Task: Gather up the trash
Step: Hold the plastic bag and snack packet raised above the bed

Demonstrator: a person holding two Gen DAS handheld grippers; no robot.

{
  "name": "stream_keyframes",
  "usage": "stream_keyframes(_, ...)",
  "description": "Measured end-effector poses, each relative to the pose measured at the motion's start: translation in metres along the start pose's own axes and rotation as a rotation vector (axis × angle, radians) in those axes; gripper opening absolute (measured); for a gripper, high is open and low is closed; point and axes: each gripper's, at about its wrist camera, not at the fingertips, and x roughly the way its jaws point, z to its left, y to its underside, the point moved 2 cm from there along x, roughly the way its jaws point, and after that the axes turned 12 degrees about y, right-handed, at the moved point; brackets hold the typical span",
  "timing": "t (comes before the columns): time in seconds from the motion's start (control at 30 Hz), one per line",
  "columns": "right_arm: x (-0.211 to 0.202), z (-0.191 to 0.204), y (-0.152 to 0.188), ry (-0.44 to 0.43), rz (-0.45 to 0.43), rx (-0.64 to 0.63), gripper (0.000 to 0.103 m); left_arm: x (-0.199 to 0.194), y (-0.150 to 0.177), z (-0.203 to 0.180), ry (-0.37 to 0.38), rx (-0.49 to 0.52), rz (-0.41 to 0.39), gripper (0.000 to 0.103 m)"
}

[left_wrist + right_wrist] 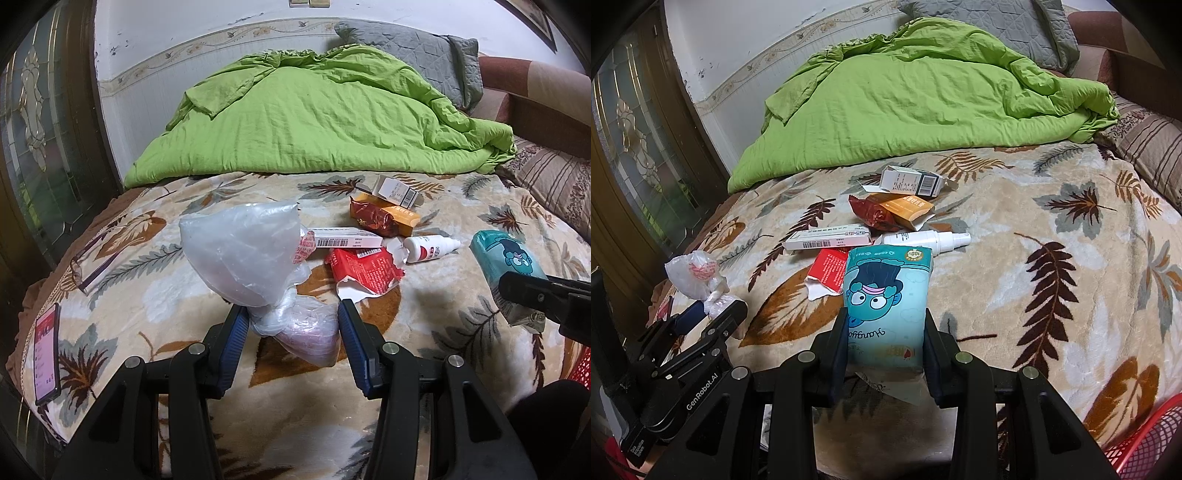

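Right tool point(886, 328) gripping teal tissue pack point(886, 295), long axis pointing away, print upside down

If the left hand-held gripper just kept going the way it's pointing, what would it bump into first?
Probably the torn red wrapper, just beyond the clear plastic bag that the left hand-held gripper already grips; depth is hard to judge.
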Motion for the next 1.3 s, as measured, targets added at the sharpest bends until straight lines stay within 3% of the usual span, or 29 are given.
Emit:
stream_keyframes(1.03,0.000,0.001,0.000,0.001,0.001,-0.001,0.038,-0.001,-0.001,0.000,0.001,-0.001,0.003,0.049)
stream_keyframes(1.3,-0.010,-0.010,0.000,-0.018,0.000,0.053,0.038,-0.004,0.005,-0.012,0.043,0.013,0.012,0.049)
